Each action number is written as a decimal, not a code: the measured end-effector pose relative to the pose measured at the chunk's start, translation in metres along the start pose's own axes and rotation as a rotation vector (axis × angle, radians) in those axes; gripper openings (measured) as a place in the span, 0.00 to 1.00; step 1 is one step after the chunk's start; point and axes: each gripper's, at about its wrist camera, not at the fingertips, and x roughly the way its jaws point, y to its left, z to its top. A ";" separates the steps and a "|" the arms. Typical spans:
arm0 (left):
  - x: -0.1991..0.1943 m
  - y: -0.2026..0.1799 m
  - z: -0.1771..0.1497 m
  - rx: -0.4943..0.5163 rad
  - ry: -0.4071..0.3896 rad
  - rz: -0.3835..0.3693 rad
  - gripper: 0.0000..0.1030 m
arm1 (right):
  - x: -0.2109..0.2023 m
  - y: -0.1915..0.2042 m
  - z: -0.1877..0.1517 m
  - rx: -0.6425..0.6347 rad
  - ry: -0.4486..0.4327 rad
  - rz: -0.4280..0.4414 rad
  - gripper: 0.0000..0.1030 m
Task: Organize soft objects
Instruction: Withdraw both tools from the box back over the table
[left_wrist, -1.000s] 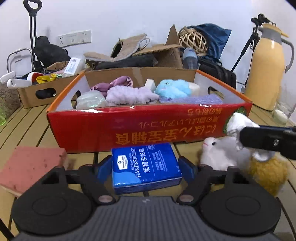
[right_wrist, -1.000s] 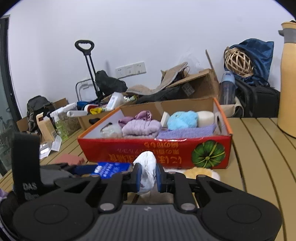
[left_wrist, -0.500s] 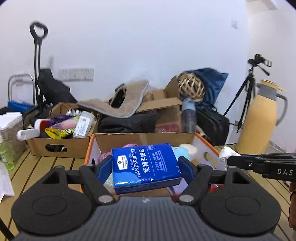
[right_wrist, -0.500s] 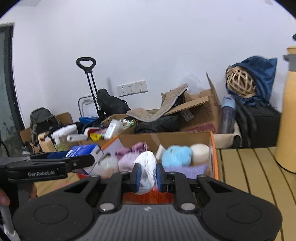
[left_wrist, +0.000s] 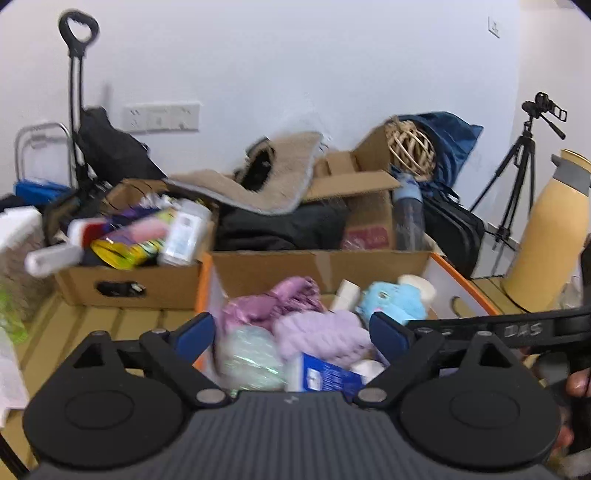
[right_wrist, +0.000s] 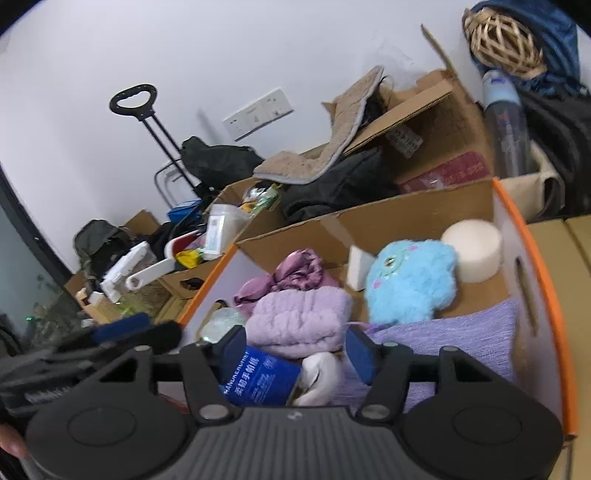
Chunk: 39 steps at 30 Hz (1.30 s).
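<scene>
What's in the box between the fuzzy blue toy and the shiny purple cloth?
A small white block stands between the blue plush toy and the shiny purple cloth, against the box's back wall. The right wrist view shows it best.

Right gripper (right_wrist: 295, 349) jaws just opened, nothing pinched; blue tissue pack (right_wrist: 258, 376) and white plush (right_wrist: 319, 376) lie below in orange-edged box (right_wrist: 532, 295), lower centre.

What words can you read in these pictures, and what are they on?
"HANDKERCHI…" plus Chinese characters: blue tissue pack, partly hidden.
"DAS": right gripper, blurred.
Label on cardboard box: too small to read.
Left gripper lettering: too blurred.
</scene>
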 end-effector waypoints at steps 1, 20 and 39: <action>-0.004 0.002 0.001 0.003 -0.009 0.014 0.90 | -0.003 0.000 0.001 0.003 -0.005 -0.002 0.58; -0.247 -0.013 -0.083 0.053 -0.228 0.087 1.00 | -0.233 0.081 -0.080 -0.299 -0.200 -0.184 0.72; -0.374 -0.062 -0.247 0.055 -0.277 0.040 1.00 | -0.375 0.155 -0.344 -0.412 -0.412 -0.268 0.89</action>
